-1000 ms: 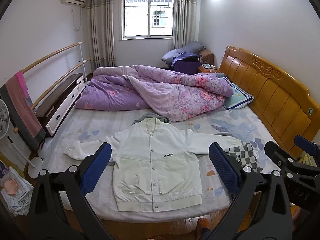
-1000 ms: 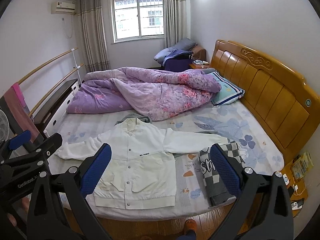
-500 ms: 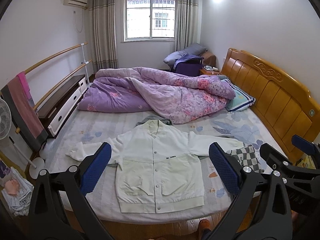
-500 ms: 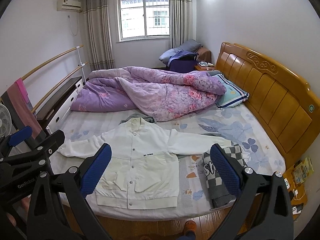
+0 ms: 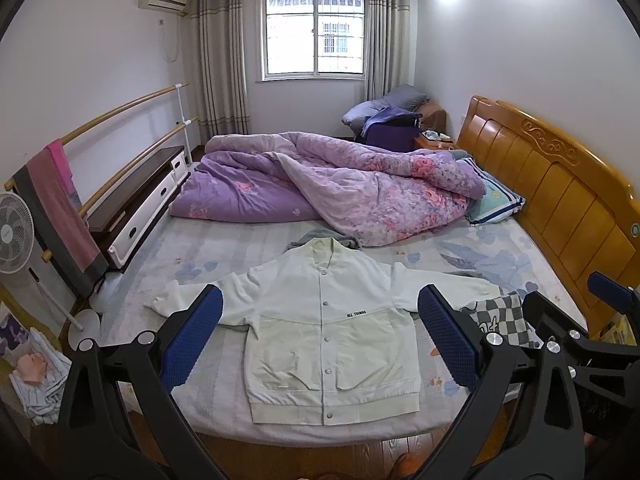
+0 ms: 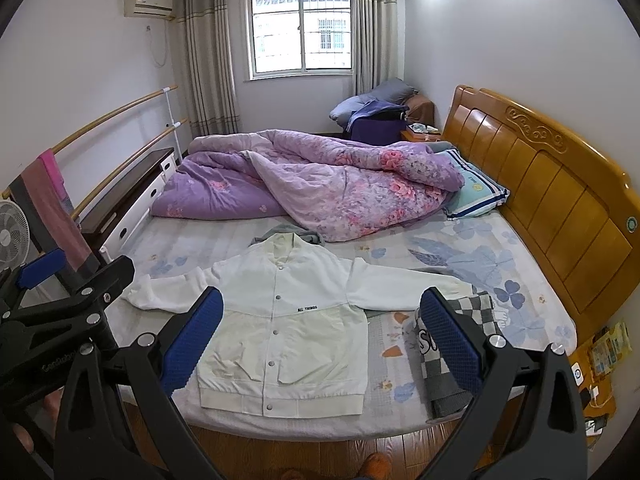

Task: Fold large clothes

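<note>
Bedroom's wide bed (image 5: 224, 248) carries a white jacket (image 5: 332, 332) spread flat, buttoned, sleeves out, at its near edge. Folding looks unstarted; a sleeve likely comes next. Left gripper (image 5: 320, 340) and right gripper (image 6: 320, 340) hover spread apart, empty. Only the right view shows the whole checkered garment (image 6: 472, 320).

grey garment (image 5: 320, 240) mostly under jacket (image 5: 328, 340) collar, checkered cloth (image 6: 472, 320) partly behind claw pad

Black fingers (image 5: 448, 340); blue ribbed pads (image 5: 192, 340)
</note>
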`<state>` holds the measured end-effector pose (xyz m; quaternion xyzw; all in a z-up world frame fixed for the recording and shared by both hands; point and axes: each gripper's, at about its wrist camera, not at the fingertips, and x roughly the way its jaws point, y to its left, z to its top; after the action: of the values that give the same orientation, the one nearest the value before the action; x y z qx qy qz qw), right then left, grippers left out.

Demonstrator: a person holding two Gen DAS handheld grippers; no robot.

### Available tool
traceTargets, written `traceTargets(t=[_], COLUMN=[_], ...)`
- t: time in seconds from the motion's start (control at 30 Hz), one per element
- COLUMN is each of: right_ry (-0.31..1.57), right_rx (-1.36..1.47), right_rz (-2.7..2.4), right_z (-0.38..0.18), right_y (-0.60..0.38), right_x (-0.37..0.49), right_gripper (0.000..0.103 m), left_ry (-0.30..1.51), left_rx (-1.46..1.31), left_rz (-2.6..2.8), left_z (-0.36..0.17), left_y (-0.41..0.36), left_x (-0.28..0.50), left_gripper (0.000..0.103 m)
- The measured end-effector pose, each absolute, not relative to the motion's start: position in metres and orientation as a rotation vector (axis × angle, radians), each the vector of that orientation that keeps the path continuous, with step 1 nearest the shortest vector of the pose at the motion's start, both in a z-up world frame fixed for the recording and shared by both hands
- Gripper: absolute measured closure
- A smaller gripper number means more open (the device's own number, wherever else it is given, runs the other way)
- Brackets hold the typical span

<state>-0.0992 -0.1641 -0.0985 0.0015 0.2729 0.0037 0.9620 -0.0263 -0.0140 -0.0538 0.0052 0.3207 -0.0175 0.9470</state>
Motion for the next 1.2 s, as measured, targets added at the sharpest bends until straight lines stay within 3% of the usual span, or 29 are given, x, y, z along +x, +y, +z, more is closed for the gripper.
traceTargets(t=[1.2], right_ry=[0.524], right_rx=[0.006], right_rz=[-0.011], right_z=[-0.093], right_y=[-0.177], right_x=[-0.099], right_gripper=[0.008], left_ry=[0.636], left_rx=[-0.018], left_rz=[-0.059], left_z=[-0.048], left_y=[-0.023], left_x=[-0.018], left_gripper=[0.005])
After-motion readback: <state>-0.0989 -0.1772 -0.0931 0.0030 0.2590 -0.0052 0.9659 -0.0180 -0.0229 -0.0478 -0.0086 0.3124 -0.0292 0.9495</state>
